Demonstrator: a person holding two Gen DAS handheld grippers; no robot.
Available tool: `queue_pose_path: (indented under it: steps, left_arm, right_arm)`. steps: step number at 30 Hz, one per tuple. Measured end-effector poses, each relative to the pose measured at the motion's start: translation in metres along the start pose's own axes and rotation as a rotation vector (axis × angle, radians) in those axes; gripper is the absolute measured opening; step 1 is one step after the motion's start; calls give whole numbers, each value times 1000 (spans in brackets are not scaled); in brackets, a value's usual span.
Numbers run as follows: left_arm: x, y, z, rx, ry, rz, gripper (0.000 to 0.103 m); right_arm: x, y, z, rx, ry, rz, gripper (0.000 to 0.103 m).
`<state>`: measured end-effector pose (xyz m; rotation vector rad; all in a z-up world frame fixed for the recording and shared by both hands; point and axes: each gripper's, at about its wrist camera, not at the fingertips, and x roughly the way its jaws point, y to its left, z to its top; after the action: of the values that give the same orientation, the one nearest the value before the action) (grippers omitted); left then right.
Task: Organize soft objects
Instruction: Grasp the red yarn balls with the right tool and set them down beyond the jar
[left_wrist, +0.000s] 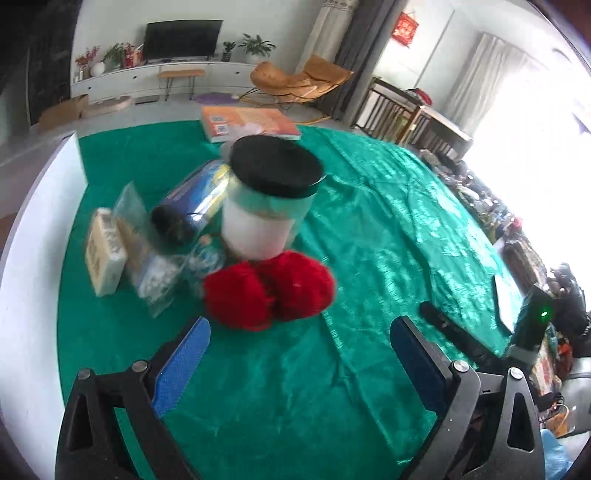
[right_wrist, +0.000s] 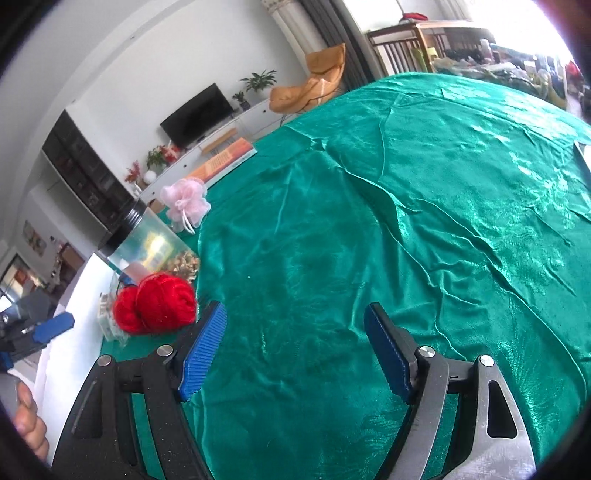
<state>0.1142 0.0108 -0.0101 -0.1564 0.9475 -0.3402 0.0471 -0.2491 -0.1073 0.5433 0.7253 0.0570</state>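
Two red yarn balls (left_wrist: 269, 293) lie side by side on the green cloth (left_wrist: 369, 236), just ahead of my left gripper (left_wrist: 299, 332), which is open and empty. The yarn also shows in the right wrist view (right_wrist: 157, 304), left of my right gripper (right_wrist: 295, 317), which is open and empty over bare cloth (right_wrist: 406, 221). A pink mesh bath pouf (right_wrist: 186, 201) lies farther back on the left in the right wrist view. My left gripper's blue pad (right_wrist: 53, 326) shows at the far left edge there.
Behind the yarn stands a clear jar with a black lid (left_wrist: 271, 195). A dark blue cylinder (left_wrist: 192, 201), plastic bags (left_wrist: 155, 273) and a beige packet (left_wrist: 105, 251) lie to its left. An orange book (left_wrist: 247, 123) lies at the far edge. A black bar (left_wrist: 458, 336) lies right.
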Motion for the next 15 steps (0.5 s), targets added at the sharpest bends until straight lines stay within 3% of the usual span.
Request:
queue_pose_path:
  steps: [3,4,6,9,13,15]
  left_arm:
    - [18,35,-32,-19,31,185,98]
    - [26,45,-42,-32,39,215,98]
    - [29,55,-62,-59,45,219,98]
    - [30,50,-84,-23,56,219,98]
    - [27,39,-100,33,64,231,98]
    - [27,41,-100,26,68,222,98]
  right_arm:
    - [5,5,-1,-20,26,34,80]
    - [4,12,-3,-47,33,67,80]
    - [5,34,-9,-133,54,150,80]
    - [19,79,-21,-284,158,268,80]
    - [56,134,-31,-477,286,279,80]
    - [83,140,-29,-483,337,185,78]
